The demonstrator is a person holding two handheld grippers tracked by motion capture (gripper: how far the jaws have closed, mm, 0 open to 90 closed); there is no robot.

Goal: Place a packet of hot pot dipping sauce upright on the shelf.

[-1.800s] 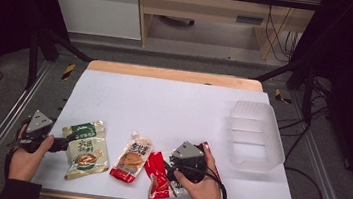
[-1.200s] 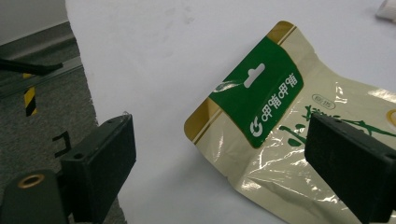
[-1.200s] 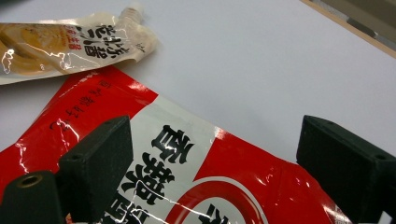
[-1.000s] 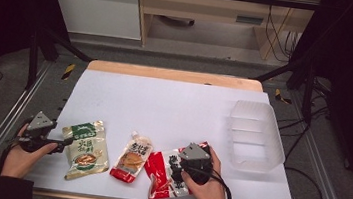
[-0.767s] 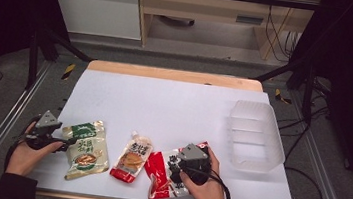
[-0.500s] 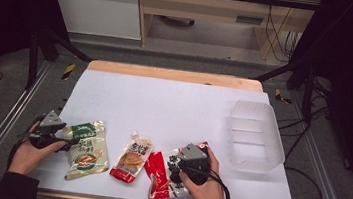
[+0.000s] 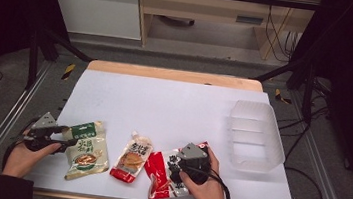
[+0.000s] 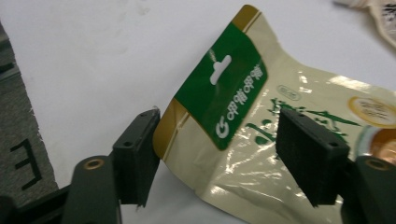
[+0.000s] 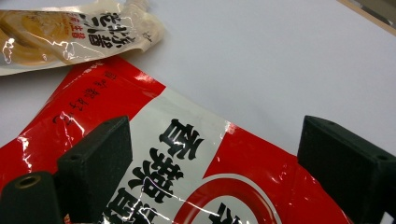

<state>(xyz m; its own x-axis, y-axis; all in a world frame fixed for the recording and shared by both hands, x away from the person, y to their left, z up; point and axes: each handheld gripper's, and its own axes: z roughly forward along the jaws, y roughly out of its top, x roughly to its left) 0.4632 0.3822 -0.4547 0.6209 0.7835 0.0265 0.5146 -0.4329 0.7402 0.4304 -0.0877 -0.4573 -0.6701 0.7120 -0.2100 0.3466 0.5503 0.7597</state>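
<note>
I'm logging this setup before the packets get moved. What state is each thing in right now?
Green-topped packet: flat on the table, top edge between the jaws, not yet pinched.
Left gripper: open, jaws have just been closing.
Red packet: flat, sealed, under the right gripper.
Right gripper: open over it.
Orange pouch: lying flat, untouched.
Clear tub: upright, empty.

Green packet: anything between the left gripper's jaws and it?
Nothing visible. The left gripper has just been closing, and the green packet's top corner sits between its jaws. One jaw is at the packet's edge, the other hangs above its face; a firm pinch isn't visible yet.
</note>
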